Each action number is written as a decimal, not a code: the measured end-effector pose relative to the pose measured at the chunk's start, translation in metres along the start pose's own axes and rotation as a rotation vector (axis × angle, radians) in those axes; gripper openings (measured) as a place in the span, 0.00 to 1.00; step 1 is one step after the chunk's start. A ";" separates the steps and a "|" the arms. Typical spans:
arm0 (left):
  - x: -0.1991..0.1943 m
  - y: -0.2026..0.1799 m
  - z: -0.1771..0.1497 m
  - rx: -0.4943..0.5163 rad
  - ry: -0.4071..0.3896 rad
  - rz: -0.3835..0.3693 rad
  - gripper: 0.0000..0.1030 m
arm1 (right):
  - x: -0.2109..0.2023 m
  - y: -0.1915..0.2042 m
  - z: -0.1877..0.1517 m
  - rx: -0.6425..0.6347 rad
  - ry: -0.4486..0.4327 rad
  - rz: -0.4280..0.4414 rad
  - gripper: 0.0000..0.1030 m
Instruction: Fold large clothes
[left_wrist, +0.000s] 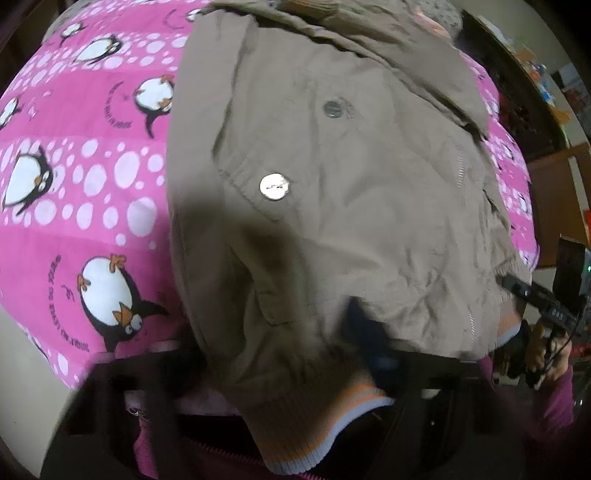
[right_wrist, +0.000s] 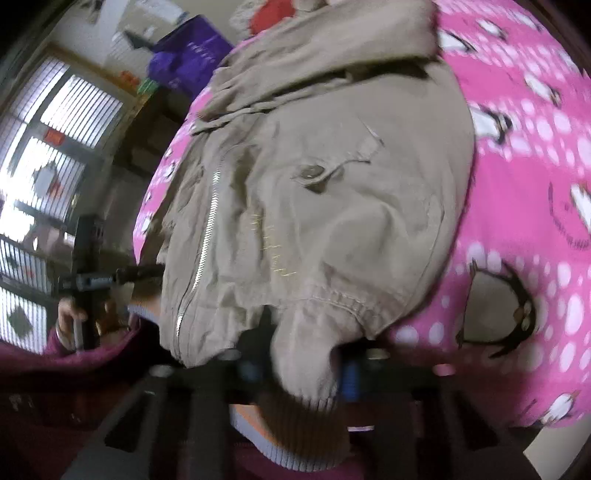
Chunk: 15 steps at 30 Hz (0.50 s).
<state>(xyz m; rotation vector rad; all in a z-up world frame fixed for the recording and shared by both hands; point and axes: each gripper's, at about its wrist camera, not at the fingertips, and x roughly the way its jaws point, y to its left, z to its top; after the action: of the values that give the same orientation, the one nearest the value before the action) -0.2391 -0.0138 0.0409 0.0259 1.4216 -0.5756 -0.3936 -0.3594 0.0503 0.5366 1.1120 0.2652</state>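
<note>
A beige jacket lies spread on a pink blanket with a print of penguins and white dots. The blanket covers the surface under the jacket; what that surface is I cannot tell. The jacket has a metal zipper down its front, a shiny snap button, a darker snap further up, and a ribbed hem with orange and pale stripes. The collar or hood end is at the far side, and the hem is at the near side, close to the person.

The left tongs are at the near hem of the jacket. One dark blue finger presses on top of the cloth, and the hem hangs down in front of it, so the tongs are closed on the jacket hem. In the same view, at the right edge, a hand in a magenta sleeve holds the other tool.

The right tongs are also at the hem, on the other side of the zipper. A fold of the jacket, with its ribbed edge, passes between a blue finger and the other one, and the tongs grip it. This view is blurred. At its left edge the other hand holds the left tool in front of a barred window.
</note>
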 end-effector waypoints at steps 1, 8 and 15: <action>-0.002 0.000 0.001 -0.002 0.000 -0.008 0.11 | -0.003 0.003 0.001 -0.008 -0.014 0.009 0.19; -0.066 0.006 0.037 0.002 -0.165 -0.096 0.09 | -0.044 0.032 0.032 -0.075 -0.194 0.103 0.16; -0.099 -0.004 0.064 0.016 -0.335 -0.003 0.09 | -0.066 0.034 0.052 -0.063 -0.308 0.096 0.16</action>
<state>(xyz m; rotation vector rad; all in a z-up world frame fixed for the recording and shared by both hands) -0.1852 -0.0039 0.1456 -0.0572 1.0916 -0.5650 -0.3728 -0.3759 0.1371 0.5544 0.7785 0.2895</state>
